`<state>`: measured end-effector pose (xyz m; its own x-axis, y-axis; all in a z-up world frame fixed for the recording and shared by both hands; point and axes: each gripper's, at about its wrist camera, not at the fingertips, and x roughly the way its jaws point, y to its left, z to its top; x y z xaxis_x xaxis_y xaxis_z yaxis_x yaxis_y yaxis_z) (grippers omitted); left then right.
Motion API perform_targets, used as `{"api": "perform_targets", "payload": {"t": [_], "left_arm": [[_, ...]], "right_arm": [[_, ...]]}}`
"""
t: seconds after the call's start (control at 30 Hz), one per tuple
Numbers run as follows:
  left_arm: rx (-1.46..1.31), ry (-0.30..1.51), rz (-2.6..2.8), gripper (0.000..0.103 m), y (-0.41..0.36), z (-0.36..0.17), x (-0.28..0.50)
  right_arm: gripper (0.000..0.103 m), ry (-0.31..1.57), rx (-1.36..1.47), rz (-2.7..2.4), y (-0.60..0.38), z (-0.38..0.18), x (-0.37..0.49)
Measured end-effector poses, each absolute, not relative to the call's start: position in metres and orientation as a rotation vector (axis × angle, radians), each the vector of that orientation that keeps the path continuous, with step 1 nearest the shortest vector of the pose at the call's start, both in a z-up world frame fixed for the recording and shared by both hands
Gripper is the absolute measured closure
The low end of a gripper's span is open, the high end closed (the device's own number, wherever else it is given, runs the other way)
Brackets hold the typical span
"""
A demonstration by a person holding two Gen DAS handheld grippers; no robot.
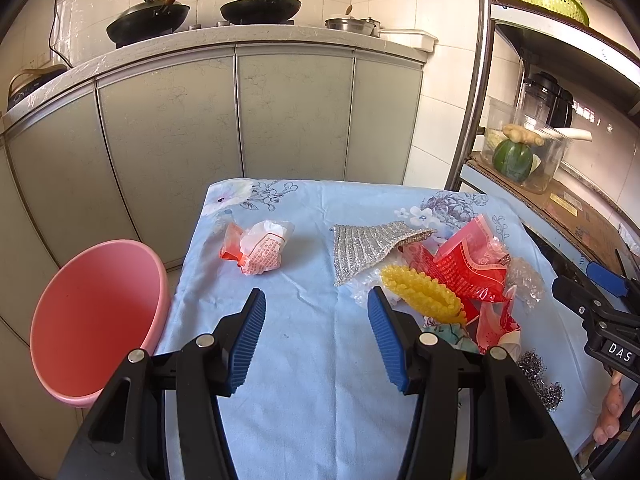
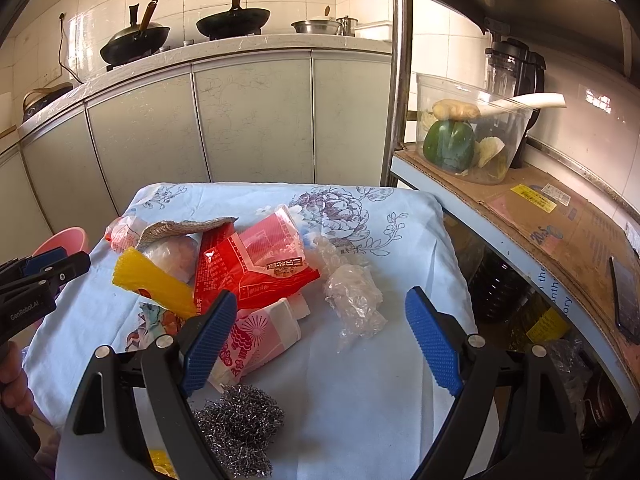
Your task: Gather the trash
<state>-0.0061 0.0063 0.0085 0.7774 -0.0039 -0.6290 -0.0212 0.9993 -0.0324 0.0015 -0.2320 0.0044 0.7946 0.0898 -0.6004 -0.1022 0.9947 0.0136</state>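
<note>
Pink bucket [image 1: 96, 320] sits lower left in the left view; left gripper [image 1: 316, 312] spread, empty, over blue cloth [image 1: 312, 360]; crumpled wrapper [image 1: 260, 252] at centre looks light, pinch its bunched middle. Right view: right gripper [image 2: 320, 320] spread, empty; red packet [image 2: 256, 268] centre, thin and slippery, beside clear plastic [image 2: 352, 300].

Home kitchen, woks [image 1: 260, 8] on tiled counter [image 1: 240, 40], cabinets [image 1: 292, 112]

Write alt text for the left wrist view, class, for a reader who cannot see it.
Open, empty left gripper jaws hover over a blue floral tablecloth strewn with wrappers: a crumpled white-and-orange bag, and a red packet. A pink bucket stands at left.
</note>
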Motion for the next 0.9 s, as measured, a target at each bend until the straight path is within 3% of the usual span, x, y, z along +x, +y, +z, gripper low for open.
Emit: {"api": "perform_targets", "payload": {"t": [0.9], "left_arm": [[-0.039,0.699,0.008,0.050,0.0092,-0.0005,-0.0017]], "right_arm": [[0.016,0.653,-0.016,0.108,-0.2359,0.0017,0.0030]]}}
